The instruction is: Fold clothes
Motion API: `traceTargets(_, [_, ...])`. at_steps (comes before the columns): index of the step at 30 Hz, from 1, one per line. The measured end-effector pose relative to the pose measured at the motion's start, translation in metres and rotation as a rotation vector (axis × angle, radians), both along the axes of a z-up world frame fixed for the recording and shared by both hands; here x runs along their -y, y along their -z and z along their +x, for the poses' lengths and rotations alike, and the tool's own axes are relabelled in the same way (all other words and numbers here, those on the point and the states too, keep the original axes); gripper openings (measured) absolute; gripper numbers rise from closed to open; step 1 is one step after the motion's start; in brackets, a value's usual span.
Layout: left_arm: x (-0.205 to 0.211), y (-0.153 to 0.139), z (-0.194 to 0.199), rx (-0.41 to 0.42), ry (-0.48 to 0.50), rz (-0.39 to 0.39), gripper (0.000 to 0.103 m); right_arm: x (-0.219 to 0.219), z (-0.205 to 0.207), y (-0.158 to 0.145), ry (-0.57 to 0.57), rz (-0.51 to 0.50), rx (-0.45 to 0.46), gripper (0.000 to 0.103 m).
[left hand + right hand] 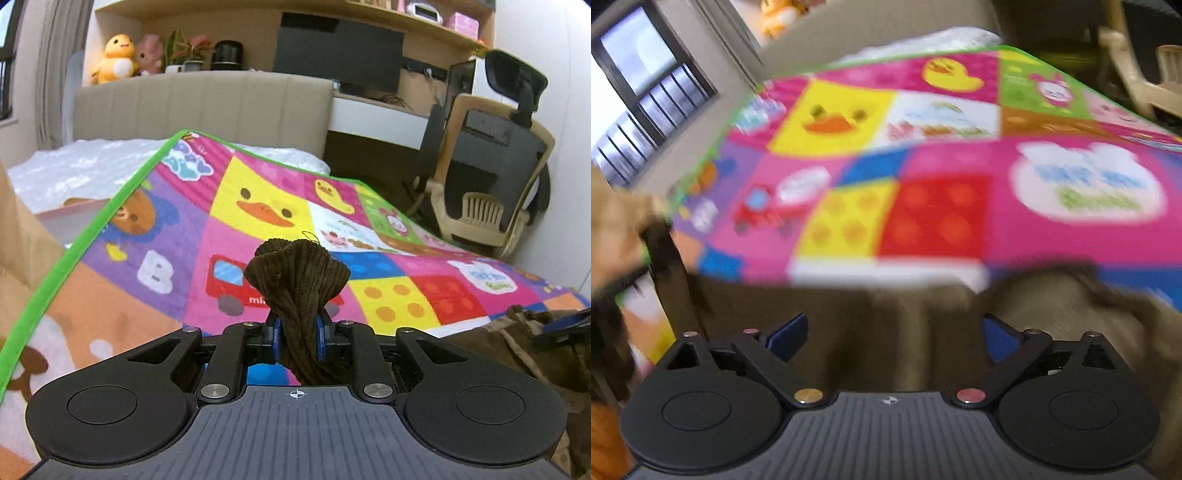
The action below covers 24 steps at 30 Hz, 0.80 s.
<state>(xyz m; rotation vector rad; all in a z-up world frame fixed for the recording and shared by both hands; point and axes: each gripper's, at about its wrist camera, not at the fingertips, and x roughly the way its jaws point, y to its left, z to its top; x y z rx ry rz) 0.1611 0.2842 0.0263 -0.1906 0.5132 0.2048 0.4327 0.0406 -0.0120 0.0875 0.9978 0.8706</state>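
Note:
My left gripper [298,338] is shut on a bunched part of a brown corduroy garment [299,280], which sticks up between the blue pads above the colourful play mat [258,206]. More of the garment lies at the lower right [517,354], where the tip of the other gripper shows. In the right wrist view, which is motion-blurred, my right gripper [894,336] is open with its blue fingertips [786,338] wide apart, just over the brown garment [886,332] on the mat [923,166].
The mat covers a bed with a beige headboard [207,107] and white bedding [74,166]. An office chair [491,162] and a desk stand to the right. A cardboard box [18,229] is at the left. Plush toys [114,59] sit on a shelf.

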Motion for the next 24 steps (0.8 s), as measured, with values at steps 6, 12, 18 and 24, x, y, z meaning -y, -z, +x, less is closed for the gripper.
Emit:
traceTargets(6, [-0.006,0.003,-0.003,0.031,-0.002,-0.008,0.027,-0.011,0.026,-0.014,0.203,0.136,0.126,0.098])
traceTargets(12, [-0.017,0.009,-0.005,0.009,-0.074,-0.017,0.042,0.054,-0.004,-0.033,0.165,0.122,0.176,0.103])
traceTargets(18, [-0.008,-0.003,-0.024,0.037,-0.116,-0.074,0.064,0.156,-0.088,-0.039,0.274,-0.206,0.553,0.103])
traceTargets(24, [0.051,-0.016,-0.05,0.056,0.094,-0.065,0.094,0.218,-0.171,-0.025,0.312,-0.285,0.508,0.103])
